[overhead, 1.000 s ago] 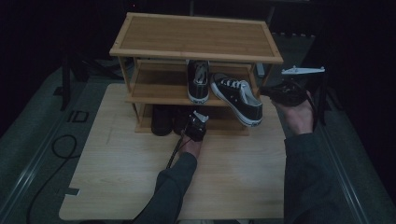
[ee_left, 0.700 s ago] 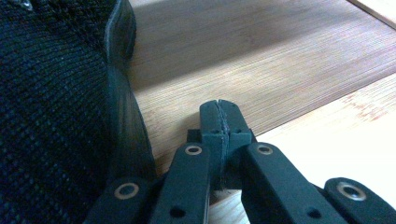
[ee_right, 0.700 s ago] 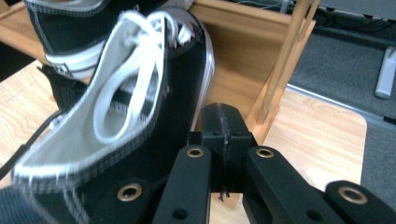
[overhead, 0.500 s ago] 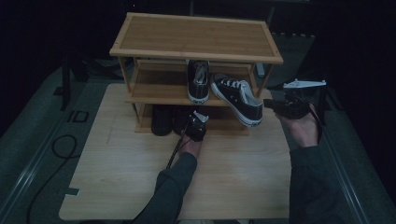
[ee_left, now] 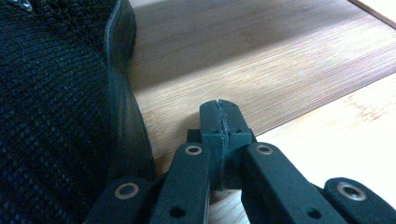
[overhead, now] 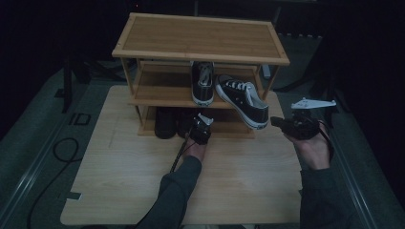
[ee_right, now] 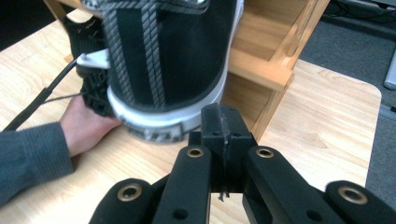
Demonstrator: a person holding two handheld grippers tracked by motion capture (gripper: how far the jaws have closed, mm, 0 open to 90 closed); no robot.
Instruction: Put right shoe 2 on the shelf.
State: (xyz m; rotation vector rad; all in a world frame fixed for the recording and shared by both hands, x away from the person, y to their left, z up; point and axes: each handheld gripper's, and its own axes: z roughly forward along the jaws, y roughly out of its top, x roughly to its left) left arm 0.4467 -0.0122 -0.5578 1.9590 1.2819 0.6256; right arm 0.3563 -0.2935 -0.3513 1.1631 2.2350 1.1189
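A three-level wooden shoe rack (overhead: 200, 36) stands at the back of the table. On its middle shelf one black sneaker (overhead: 203, 83) points inward, and a second black sneaker (overhead: 241, 100) lies at an angle with its heel hanging over the front edge. My right gripper (overhead: 277, 122) is shut and empty, just right of that heel. In the right gripper view the striped heel (ee_right: 163, 70) sits right before the shut jaws (ee_right: 223, 122). My left gripper (overhead: 197, 125) is shut and empty at the bottom shelf. Its jaws (ee_left: 219, 116) lie beside a black knit shoe (ee_left: 51, 107).
Dark shoes (overhead: 165, 121) fill the left of the bottom shelf. A rack post (ee_right: 275, 70) stands right of the sneaker heel. The light wooden tabletop (overhead: 239, 186) spreads in front of the rack. A black cable (overhead: 62, 148) lies on the grey floor at left.
My right gripper has come down and toward the rack's front, closer to the heel of the angled sneaker. The left gripper has stayed at the bottom shelf.
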